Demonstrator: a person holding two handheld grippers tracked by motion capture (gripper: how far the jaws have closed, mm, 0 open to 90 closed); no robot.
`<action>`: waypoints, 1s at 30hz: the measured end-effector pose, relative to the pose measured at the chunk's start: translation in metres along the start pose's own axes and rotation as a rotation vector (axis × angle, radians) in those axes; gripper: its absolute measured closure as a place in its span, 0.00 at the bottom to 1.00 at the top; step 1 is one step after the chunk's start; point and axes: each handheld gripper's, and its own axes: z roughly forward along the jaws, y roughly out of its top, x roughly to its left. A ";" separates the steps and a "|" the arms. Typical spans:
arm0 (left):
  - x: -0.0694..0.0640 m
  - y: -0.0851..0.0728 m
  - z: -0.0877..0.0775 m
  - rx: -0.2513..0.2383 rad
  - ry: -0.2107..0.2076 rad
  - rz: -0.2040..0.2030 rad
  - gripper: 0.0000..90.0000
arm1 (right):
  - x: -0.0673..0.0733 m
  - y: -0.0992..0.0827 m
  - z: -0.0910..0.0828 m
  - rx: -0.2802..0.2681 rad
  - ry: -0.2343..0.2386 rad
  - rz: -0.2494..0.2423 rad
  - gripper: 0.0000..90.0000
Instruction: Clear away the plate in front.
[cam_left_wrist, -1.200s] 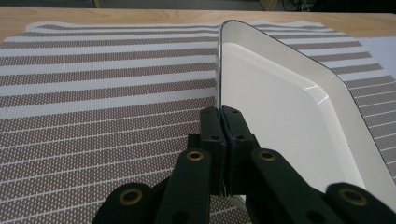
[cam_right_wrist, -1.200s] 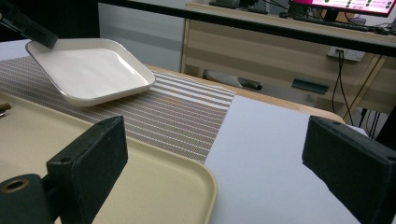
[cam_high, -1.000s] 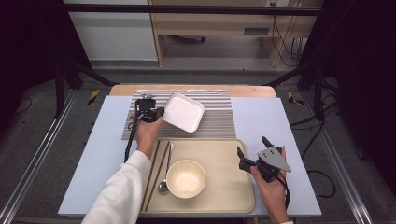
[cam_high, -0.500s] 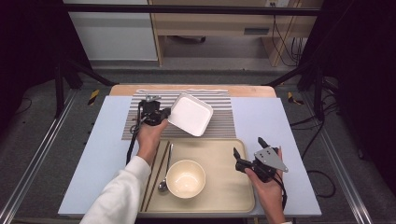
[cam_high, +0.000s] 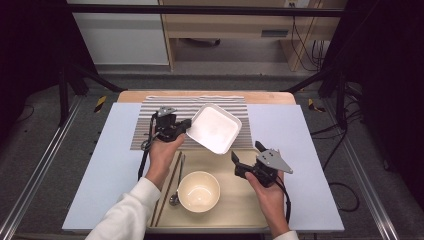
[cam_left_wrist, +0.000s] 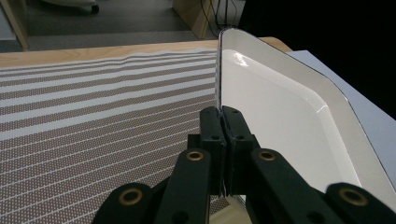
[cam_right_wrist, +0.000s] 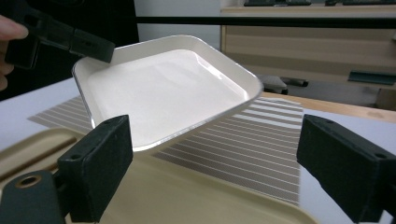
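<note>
A white square dish (cam_high: 215, 127) hangs tilted above the striped mat (cam_high: 150, 125) and the far edge of the tan tray (cam_high: 235, 210). My left gripper (cam_high: 186, 126) is shut on the dish's left rim; in the left gripper view the jaws (cam_left_wrist: 222, 122) pinch the thin rim of the dish (cam_left_wrist: 280, 121). My right gripper (cam_high: 247, 152) stands open over the tray's right side, just short of the dish. Its jaws have just been closing a little, with nothing between them. In the right gripper view the dish (cam_right_wrist: 163, 93) floats ahead of them.
On the tray lie a cream bowl (cam_high: 198, 191), a spoon (cam_high: 176, 192) and chopsticks (cam_high: 167, 185) at its left. A pale blue cover (cam_high: 100, 170) spreads over the table. Dark stands and cables flank the table.
The left gripper has lifted the dish off the mat and carried it right and nearer the tray, tilting it. The right gripper has moved left and up toward the dish.
</note>
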 end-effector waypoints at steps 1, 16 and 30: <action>0.000 -0.001 -0.001 -0.002 -0.003 0.001 0.98 | 0.003 0.001 0.004 0.003 0.003 0.022 0.14; -0.007 -0.006 -0.009 -0.020 -0.021 0.006 0.98 | 0.007 -0.004 0.036 0.076 0.052 0.172 0.19; -0.010 -0.021 -0.007 -0.028 0.027 -0.036 0.98 | 0.011 -0.007 0.043 0.092 0.002 0.166 0.50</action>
